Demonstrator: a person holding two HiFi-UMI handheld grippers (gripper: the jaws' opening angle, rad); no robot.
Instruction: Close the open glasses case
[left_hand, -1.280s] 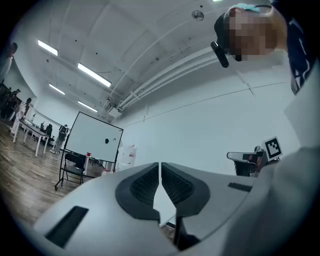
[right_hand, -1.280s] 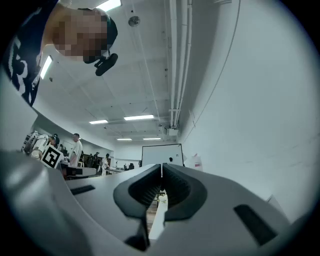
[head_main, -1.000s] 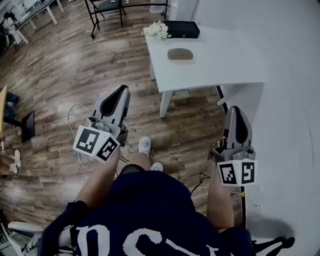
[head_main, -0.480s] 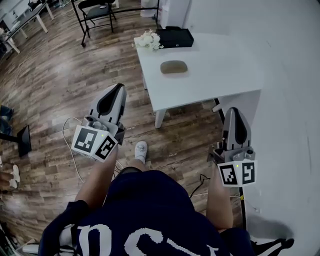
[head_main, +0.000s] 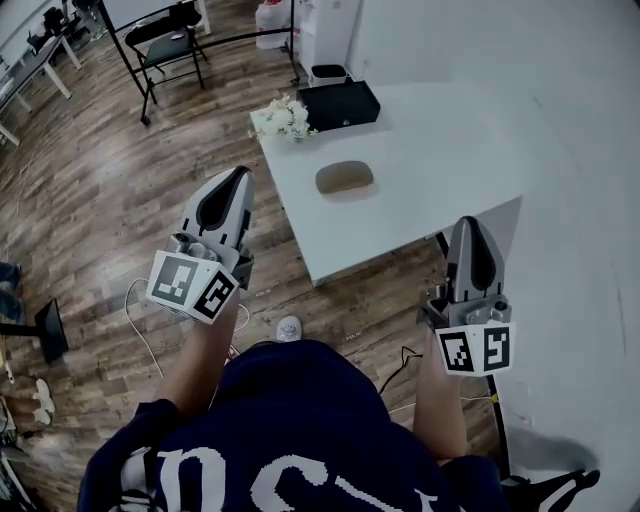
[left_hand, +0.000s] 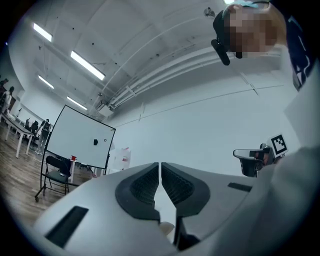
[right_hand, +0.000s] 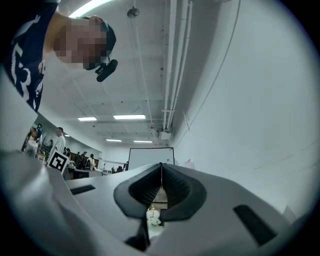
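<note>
A brown oval glasses case (head_main: 344, 178) lies on the white table (head_main: 440, 150), near its left half. From here it looks like a low rounded shell; I cannot make out an open lid. My left gripper (head_main: 239, 177) is held over the wood floor, left of the table's front corner and short of the case, jaws shut and empty (left_hand: 160, 165). My right gripper (head_main: 469, 223) hangs by the table's near right edge, also shut with nothing in it (right_hand: 161, 165). Both point slightly upward, so neither gripper view shows the case.
A black box (head_main: 338, 104) and a bunch of white flowers (head_main: 283, 120) sit at the table's far left corner. A black chair (head_main: 165, 30) stands on the wood floor beyond. A cable (head_main: 140, 300) lies on the floor by my feet. A white wall runs along the right.
The table and the case have slid nearer and lower in the head view as I walk toward them. Both grippers travel along and stay shut.
</note>
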